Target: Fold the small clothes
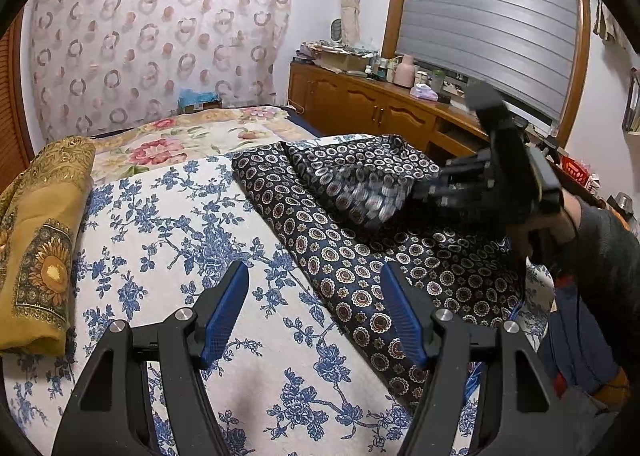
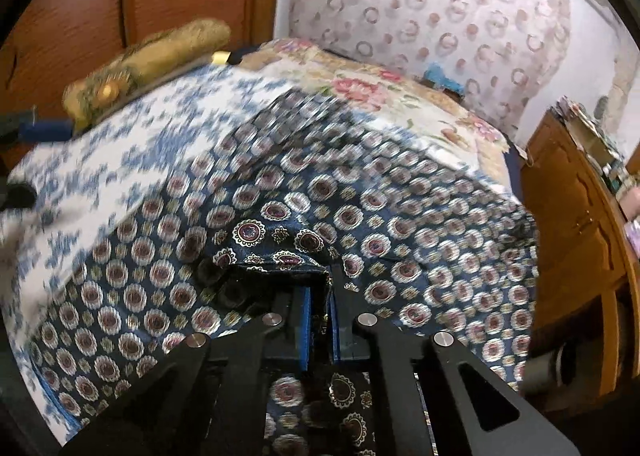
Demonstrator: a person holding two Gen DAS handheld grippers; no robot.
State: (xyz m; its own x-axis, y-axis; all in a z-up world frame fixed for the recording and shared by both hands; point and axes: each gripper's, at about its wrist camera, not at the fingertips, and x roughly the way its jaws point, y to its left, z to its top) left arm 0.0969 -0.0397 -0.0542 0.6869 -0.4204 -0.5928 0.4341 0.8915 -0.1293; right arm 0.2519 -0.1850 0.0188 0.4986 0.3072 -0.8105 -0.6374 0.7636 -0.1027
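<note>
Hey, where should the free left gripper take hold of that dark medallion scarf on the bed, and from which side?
Grip the dark scarf at its long near edge, coming in low from the bare bedsheet side. That edge lies flat and unobstructed just ahead of the open left gripper, while the right gripper already pinches its other side.

Left wrist view: sits low over the bed [image 1: 168,216], looks along it toward the curtain [image 1: 160,36], dark cloth [image 1: 360,256] to its right. Right wrist view: close above that cloth [image 2: 360,216], tilted steeply down. Both share bed, cloth, curtain [image 2: 440,16].
</note>
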